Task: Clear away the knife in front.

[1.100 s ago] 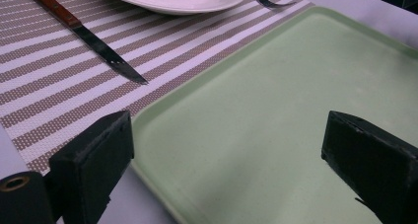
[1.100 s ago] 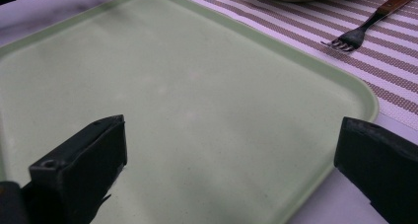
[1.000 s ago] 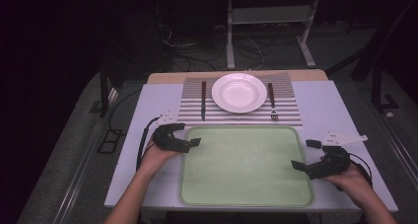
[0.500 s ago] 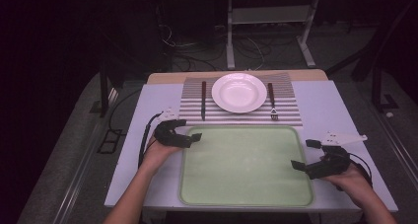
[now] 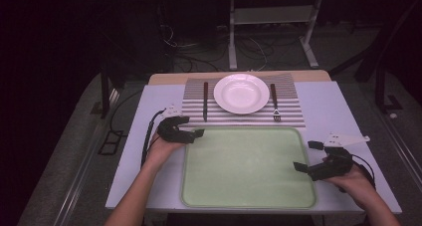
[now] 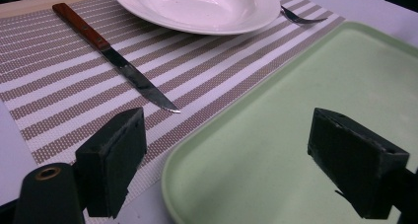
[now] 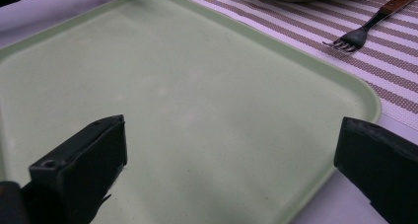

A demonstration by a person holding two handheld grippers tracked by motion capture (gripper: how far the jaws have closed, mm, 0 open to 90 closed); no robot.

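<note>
Jaws of the left gripper [image 5: 195, 129] stand wide apart and hold nothing, straddling the far left corner of the green tray [image 5: 249, 196]; the knife [image 5: 205, 100] lies just beyond on the striped placemat [image 5: 291, 117], beside the white plate [image 5: 241, 93]. Tray sits flat on the table [image 5: 326, 99], between both hands. Over at its right edge the right gripper [image 5: 307, 156] gapes too, empty, one jaw over the tray's surface, the fork [image 5: 274, 102] well beyond it
</note>
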